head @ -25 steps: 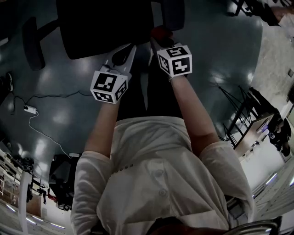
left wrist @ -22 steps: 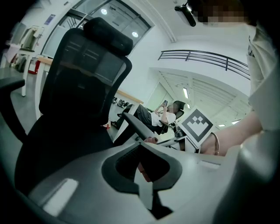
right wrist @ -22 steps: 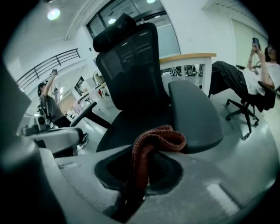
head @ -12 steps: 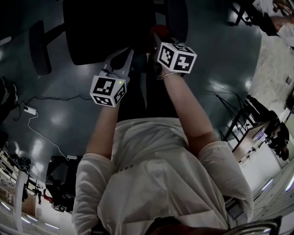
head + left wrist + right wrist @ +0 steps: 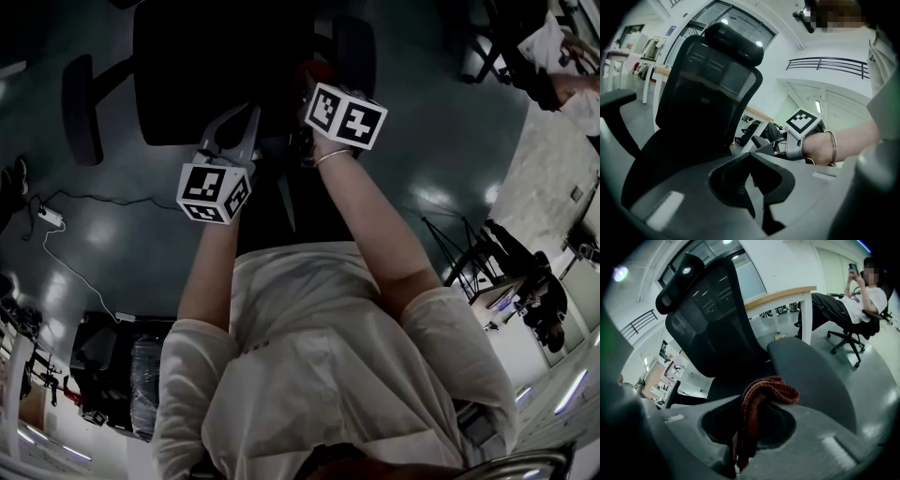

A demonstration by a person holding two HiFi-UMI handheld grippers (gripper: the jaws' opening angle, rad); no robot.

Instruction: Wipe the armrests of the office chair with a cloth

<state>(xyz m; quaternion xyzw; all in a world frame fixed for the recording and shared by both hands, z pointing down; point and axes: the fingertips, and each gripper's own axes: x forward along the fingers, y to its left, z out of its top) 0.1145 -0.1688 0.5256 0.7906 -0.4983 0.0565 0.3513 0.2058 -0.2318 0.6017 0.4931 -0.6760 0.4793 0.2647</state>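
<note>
Both grippers have come nearer the office chair [image 5: 216, 66] than a second ago, the right one drawing closer to the chair's right armrest [image 5: 356, 52]. In the head view the left gripper [image 5: 249, 112] points at the front edge of the chair's seat; the right gripper [image 5: 314, 86] reaches in just beside the right armrest, with a red cloth [image 5: 317, 67] at its tip; the chair's left armrest [image 5: 82, 108] stands well apart from both grippers; a white cable [image 5: 66, 211] trails over the floor on the chair's left-armrest side.

In the left gripper view the left gripper [image 5: 752, 159] has its jaws pressed together with nothing between them; beyond them rises the chair's dark mesh back, with the headrest [image 5: 733, 37] on top; the left armrest [image 5: 616, 101] juts in at the edge; on the chair's other side show the right gripper's marker cube [image 5: 804, 123] and the hand [image 5: 819, 147] that holds it, a bracelet on the wrist.

In the right gripper view the right gripper [image 5: 750, 404] is clamped on the cloth [image 5: 764, 387]; the knitted, reddish-brown fabric bulges above the jaws and hangs down between them; the right armrest's grey pad [image 5: 811, 376] lies just beyond the cloth, though whether they touch cannot be told; behind the chair stands a desk [image 5: 787, 295], and well apart from the chair a person [image 5: 853, 301] sits on another chair.
</note>
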